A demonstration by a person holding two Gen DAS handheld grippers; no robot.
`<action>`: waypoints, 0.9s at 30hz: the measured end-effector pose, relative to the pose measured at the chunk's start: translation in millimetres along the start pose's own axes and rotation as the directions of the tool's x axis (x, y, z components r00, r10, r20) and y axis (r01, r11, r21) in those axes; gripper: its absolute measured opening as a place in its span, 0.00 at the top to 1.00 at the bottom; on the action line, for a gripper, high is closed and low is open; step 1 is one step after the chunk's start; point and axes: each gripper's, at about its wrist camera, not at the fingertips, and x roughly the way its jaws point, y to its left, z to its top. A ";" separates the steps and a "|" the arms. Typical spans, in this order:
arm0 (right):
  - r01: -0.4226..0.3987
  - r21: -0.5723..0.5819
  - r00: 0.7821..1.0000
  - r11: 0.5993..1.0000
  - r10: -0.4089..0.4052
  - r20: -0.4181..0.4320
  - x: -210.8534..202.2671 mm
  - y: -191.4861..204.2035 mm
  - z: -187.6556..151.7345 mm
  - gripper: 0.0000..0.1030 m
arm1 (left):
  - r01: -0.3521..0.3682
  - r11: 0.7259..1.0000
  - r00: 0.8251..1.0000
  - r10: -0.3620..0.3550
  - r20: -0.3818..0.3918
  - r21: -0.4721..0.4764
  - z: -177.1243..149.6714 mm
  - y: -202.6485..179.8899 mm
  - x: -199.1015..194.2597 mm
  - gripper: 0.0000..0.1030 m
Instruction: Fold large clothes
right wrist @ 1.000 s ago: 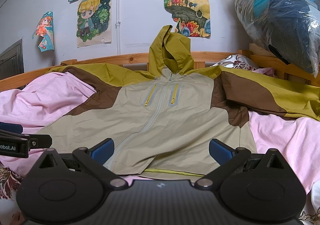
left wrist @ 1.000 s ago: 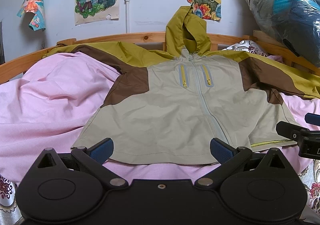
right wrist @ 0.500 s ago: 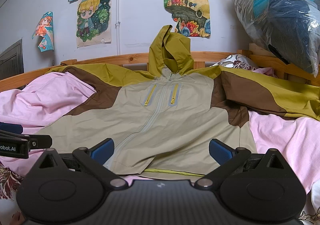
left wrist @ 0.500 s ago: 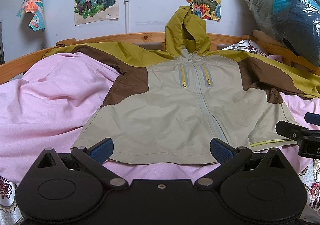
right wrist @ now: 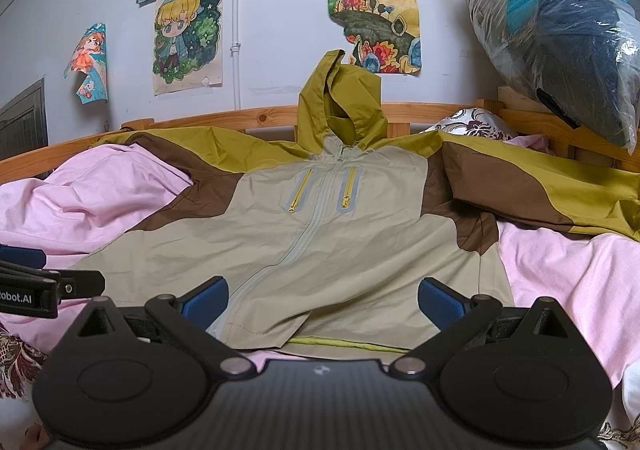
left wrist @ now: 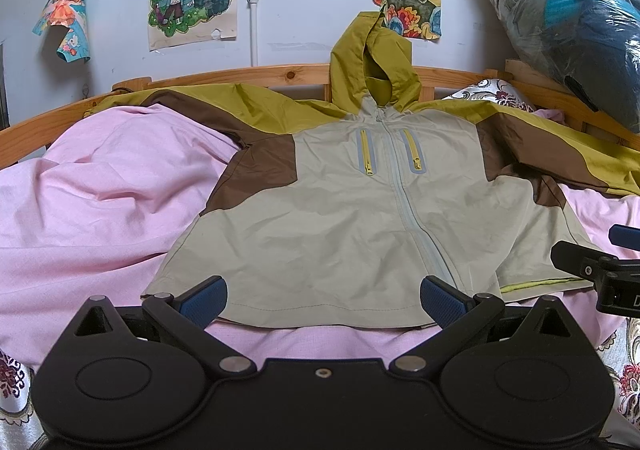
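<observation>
A hooded windbreaker jacket (left wrist: 360, 218) lies face up and zipped on the pink bedsheet (left wrist: 100, 210), hood propped against the wooden bed rail (left wrist: 240, 74), both sleeves spread outward. Nothing is folded yet. The left gripper (left wrist: 323, 296) hovers at the hem with its jaws wide apart and empty; the right gripper (right wrist: 322, 296) does the same, just beside it.

The first step is probably bringing a sleeve across the chest. To do it well, each gripper should pinch the thin, slippery shell at a seam or cuff, lift only enough to clear the body, and lay it flat so no air pocket stays under it.

The right wrist view shows the right sleeve (right wrist: 560, 186) running far along the bed and a turned-up hem corner with a yellow-green lining edge (right wrist: 344, 344). The left wrist view shows the left hem corner lying flat on the sheet.
</observation>
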 end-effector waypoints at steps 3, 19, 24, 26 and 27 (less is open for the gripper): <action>0.002 0.000 1.000 1.000 -0.002 0.000 -0.4 5.7 -1.1 0.00 | -0.001 1.000 1.000 0.001 0.000 0.000 0.0 0.0 0.0 0.01; 0.077 0.097 0.993 0.992 -0.068 -0.095 11.3 -9.8 5.9 0.00 | -0.028 0.999 0.996 0.029 -0.085 0.020 7.3 -12.3 6.7 0.01; 0.183 0.199 0.964 0.963 -0.136 -0.228 14.8 -24.2 16.8 0.00 | -0.030 0.999 0.996 0.031 -0.086 0.012 23.6 -16.8 12.3 0.01; 0.214 0.243 0.950 0.946 -0.143 -0.278 14.8 -34.8 18.5 0.00 | -0.028 0.999 0.997 0.029 -0.078 0.016 32.5 -19.4 13.0 0.01; 0.223 0.257 0.945 0.940 -0.143 -0.294 14.5 -38.7 19.7 0.00 | -0.028 0.999 0.997 0.029 -0.073 0.018 37.7 -20.8 13.6 0.01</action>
